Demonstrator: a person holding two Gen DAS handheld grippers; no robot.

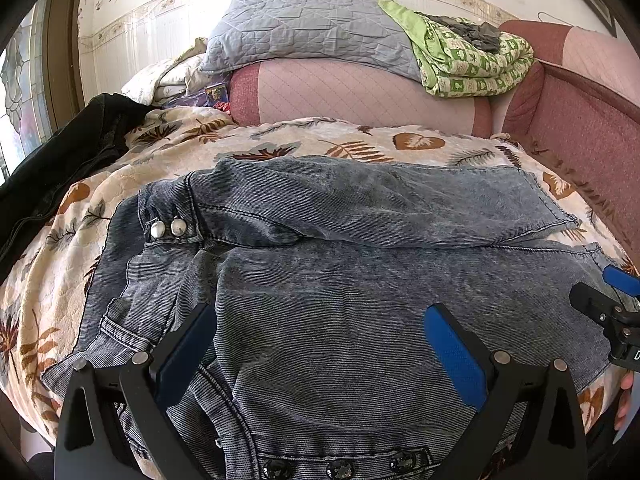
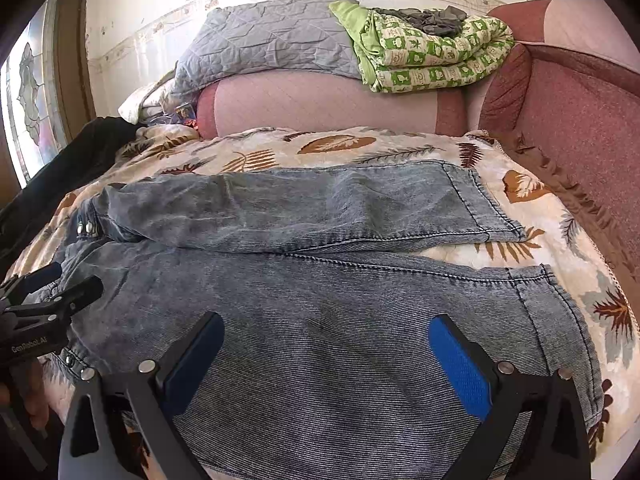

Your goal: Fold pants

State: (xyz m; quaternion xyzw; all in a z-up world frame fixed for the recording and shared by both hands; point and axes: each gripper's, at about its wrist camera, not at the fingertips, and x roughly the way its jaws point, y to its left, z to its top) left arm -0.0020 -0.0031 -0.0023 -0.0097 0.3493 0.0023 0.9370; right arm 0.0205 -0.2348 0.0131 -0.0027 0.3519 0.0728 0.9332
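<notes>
Both grippers hang wide open, holding nothing: left gripper (image 1: 320, 344) over the waist end, right gripper (image 2: 326, 354) over the near leg toward the hem. The jeans (image 2: 320, 292) lie flat on the leaf-print blanket (image 2: 332, 146), long axis left-right, far leg (image 2: 304, 204) beyond

The jeans (image 2: 320, 280) lie flat on the leaf-print blanket (image 2: 520, 240) right under your two tools, waist toward your left gripper (image 1: 320, 336), hems toward your right gripper (image 2: 326, 344). One leg lies beneath the tools, the other just beyond it. Ahead of the blanket stands the sofa backrest (image 2: 320, 104), with a quilted pillow (image 2: 264, 40) and a folded quilt (image 2: 432, 56) on top. A dark garment (image 1: 60, 160) lies far left.
</notes>
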